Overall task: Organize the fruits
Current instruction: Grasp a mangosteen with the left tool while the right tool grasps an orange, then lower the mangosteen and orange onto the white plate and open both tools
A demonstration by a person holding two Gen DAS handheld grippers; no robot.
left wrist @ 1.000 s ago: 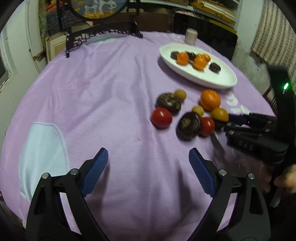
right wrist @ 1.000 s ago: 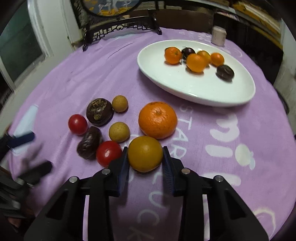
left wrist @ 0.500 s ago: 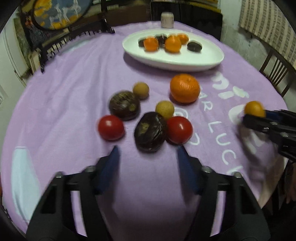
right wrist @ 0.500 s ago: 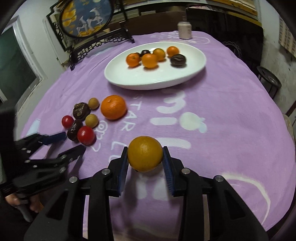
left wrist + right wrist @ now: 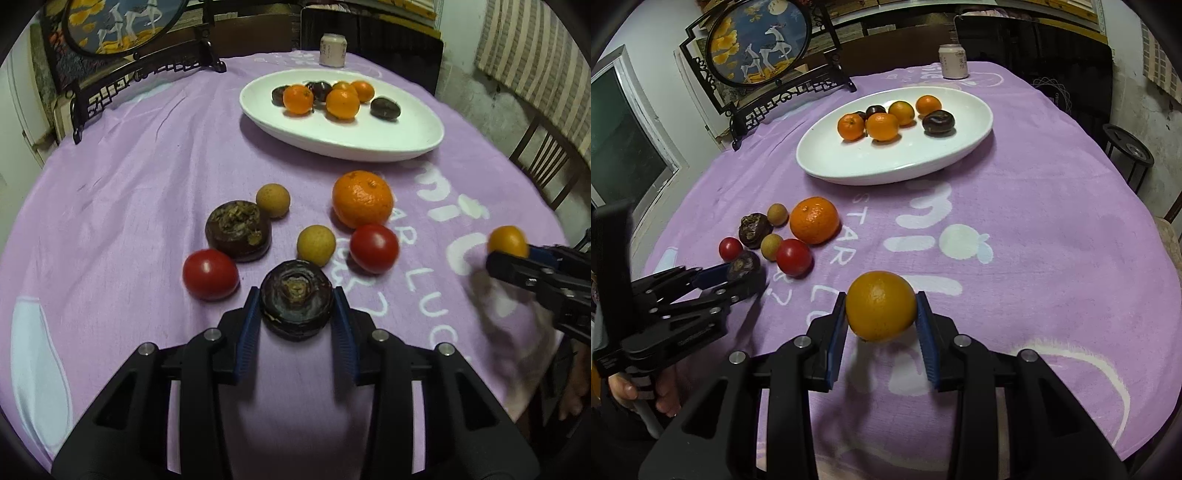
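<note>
My left gripper (image 5: 295,314) is shut on a dark brown water chestnut (image 5: 296,304) at the near edge of the fruit cluster on the purple cloth. Beside it lie two red tomatoes (image 5: 374,248), a second dark chestnut (image 5: 238,229), two small tan fruits (image 5: 316,245) and a large orange (image 5: 362,198). My right gripper (image 5: 882,314) is shut on a yellow-orange citrus (image 5: 881,305) and holds it above the cloth. The white oval plate (image 5: 894,162) at the back holds several small oranges (image 5: 882,126) and dark chestnuts (image 5: 938,122).
A drink can (image 5: 953,61) stands behind the plate. A framed round deer picture on a black stand (image 5: 759,48) sits at the back left. A chair (image 5: 546,162) stands at the table's right edge.
My left gripper has moved in and shut on the near dark chestnut. My right gripper has lifted the yellow-orange citrus away from the cluster and carried it to the right.
</note>
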